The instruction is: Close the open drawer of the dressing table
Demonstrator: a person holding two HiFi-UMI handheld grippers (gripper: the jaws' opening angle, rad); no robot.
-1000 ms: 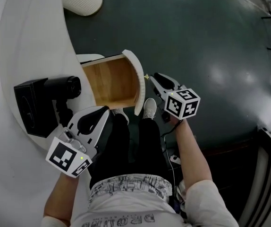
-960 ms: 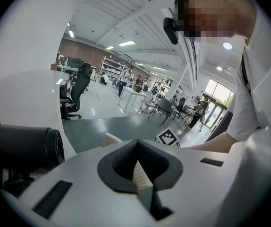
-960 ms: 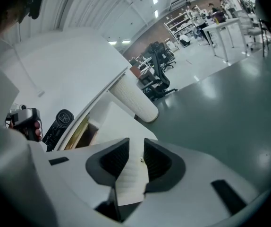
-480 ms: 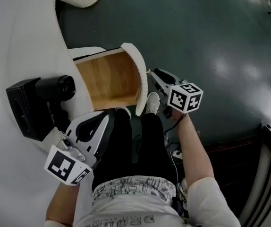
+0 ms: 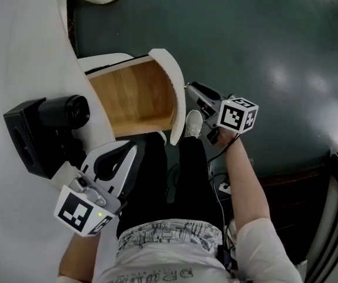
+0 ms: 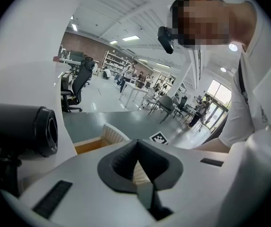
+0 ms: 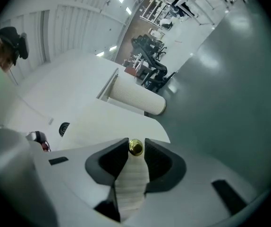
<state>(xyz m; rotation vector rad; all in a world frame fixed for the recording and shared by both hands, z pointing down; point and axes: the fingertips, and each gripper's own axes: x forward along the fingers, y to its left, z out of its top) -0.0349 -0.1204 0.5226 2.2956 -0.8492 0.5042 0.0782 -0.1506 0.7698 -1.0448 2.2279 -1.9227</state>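
The white dressing table (image 5: 22, 69) curves along the left; its drawer (image 5: 136, 96) stands pulled right out, bare wood inside, nothing in it that I can see; the left gripper (image 5: 128, 152) waits by the table edge, tips together on nothing; the right gripper (image 5: 191, 92) has rolled in at the ribbed front, jaws just opening, wide either side of the brass knob (image 7: 135, 147); a push shut looks next.

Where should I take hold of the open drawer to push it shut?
Probably the brass knob on the drawer's ribbed front, coming straight on from the floor side. The knob stands proud of the panel, and the rounded front offers nothing else to pinch.
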